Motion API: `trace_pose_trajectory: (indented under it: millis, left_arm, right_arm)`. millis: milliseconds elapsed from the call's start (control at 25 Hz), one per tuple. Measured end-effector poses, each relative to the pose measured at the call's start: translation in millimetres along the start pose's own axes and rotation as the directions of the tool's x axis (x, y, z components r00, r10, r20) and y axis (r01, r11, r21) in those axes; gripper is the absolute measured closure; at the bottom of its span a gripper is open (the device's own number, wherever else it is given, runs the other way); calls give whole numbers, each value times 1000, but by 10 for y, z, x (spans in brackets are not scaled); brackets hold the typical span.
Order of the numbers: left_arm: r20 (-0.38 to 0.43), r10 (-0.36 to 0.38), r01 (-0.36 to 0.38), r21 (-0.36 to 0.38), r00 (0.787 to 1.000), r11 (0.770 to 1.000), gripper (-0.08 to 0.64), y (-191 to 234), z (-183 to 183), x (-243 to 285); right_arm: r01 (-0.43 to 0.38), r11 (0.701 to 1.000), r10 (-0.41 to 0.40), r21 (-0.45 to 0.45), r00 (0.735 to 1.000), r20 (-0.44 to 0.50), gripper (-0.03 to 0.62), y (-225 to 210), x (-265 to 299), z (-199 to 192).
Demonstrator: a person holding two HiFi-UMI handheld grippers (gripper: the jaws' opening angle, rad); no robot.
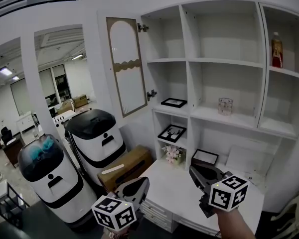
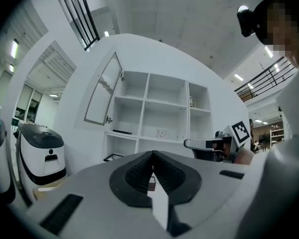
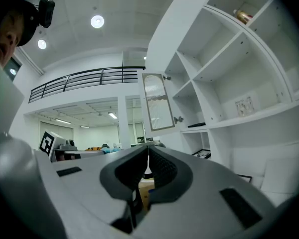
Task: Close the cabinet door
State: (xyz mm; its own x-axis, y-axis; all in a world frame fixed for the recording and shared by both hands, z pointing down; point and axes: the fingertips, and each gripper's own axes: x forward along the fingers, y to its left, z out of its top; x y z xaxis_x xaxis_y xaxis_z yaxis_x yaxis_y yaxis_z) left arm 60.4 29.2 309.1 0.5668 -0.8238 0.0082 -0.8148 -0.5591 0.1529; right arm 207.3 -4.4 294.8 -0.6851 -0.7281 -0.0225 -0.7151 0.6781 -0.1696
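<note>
Cabinet door (image 1: 125, 66) one, white robots (image 1: 97, 143) two.

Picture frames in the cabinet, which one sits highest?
The black frame beside the open door's lower hinge; the propped frame and the countertop frame sit lower.

Upper centre-left: cabinet door (image 1: 125, 66) stands open, left of the shelf unit (image 1: 189, 59). Upper right: bottle (image 1: 276, 50) on a shelf. Centre: glass (image 1: 225, 105) on a shelf, right of a flat frame (image 1: 174, 102). Lower left: two machines (image 1: 95, 138), with a box (image 1: 125, 167) just right of them.
</note>
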Motion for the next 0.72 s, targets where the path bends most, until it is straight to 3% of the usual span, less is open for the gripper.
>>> trace_pose_trajectory:
  millis: [400, 720]
  left_arm:
    - [-18, 15, -15, 1, 1000, 1000, 555, 313, 21, -1]
    - [-15, -13, 13, -4, 1000, 1000, 554, 649, 89, 93]
  right_arm:
    - [-17, 999, 17, 30, 1000, -1, 586, 39, 326, -49]
    - [16, 999, -16, 32, 1000, 11, 586, 24, 633, -21]
